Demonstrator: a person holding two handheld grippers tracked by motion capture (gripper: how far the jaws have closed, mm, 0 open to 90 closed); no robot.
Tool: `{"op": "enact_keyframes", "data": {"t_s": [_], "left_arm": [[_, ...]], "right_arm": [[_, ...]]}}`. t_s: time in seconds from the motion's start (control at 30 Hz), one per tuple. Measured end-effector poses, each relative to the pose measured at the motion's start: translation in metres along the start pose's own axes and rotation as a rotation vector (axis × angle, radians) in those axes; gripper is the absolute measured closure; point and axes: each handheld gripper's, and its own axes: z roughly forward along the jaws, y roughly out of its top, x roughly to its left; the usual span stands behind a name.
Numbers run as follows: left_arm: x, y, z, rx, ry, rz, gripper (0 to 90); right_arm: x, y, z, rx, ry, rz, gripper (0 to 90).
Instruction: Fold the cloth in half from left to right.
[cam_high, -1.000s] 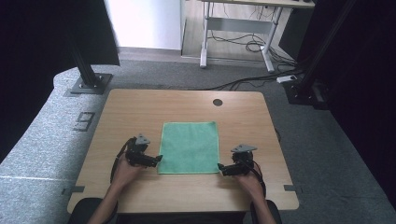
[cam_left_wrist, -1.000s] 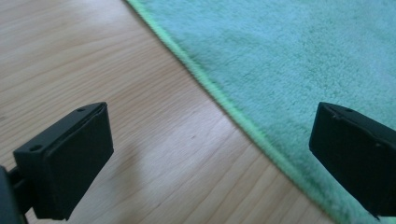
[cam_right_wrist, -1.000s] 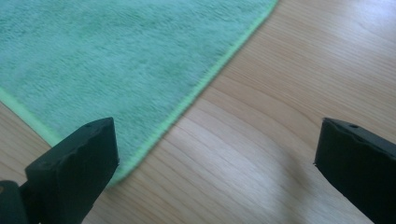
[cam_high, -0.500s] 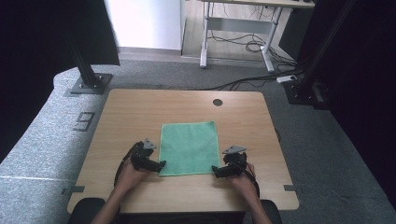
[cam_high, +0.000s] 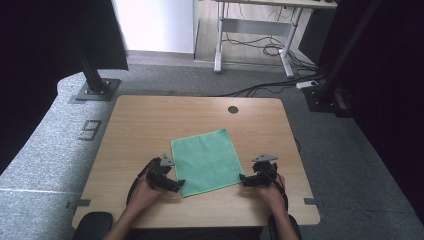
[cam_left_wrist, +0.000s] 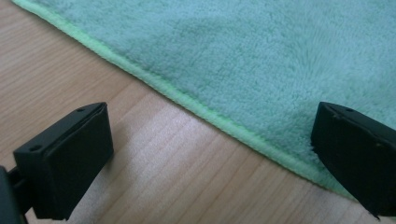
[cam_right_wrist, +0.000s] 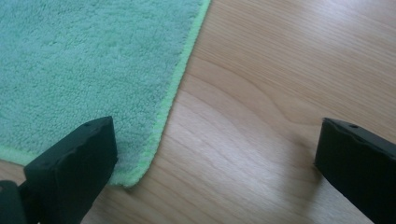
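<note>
Green cloth (cam_high: 206, 161) lay flat in the near middle of the table (cam_high: 140, 125), slightly skewed. Left gripper (cam_high: 176, 185) sat at the cloth's near left corner, jaws wide, one over bare wood and one over the cloth (cam_left_wrist: 261, 56), so the hem ran between them. Right gripper (cam_high: 243, 180) sat at the near right corner, jaws wide too, straddling the corner (cam_right_wrist: 135, 175) the same way. Both were low to the table, probably lined up to pinch the two near corners together, likely for a fold away from the person.
</note>
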Motion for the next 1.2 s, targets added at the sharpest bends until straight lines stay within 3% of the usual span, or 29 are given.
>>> {"op": "enact_keyframes", "data": {"t_s": [0.23, 0.6, 0.8, 1.2], "left_arm": [[0.020, 0.008, -0.001, -0.025, 0.041, -0.032, 0.0], [0.060, 0.031, 0.010, -0.039, 0.113, -0.070, 0.0], [0.085, 0.044, 0.017, -0.064, 0.141, -0.135, 0.0], [0.102, 0.064, 0.041, -0.055, 0.191, -0.205, 0.1]], "right_arm": [[-0.006, -0.001, 0.001, -0.008, 0.011, 0.007, 0.0], [-0.006, -0.002, 0.001, -0.016, 0.010, 0.011, 0.0], [-0.006, -0.002, 0.001, -0.020, 0.008, 0.013, 0.0], [-0.006, -0.002, 0.002, -0.024, 0.010, 0.012, 0.0]]}}
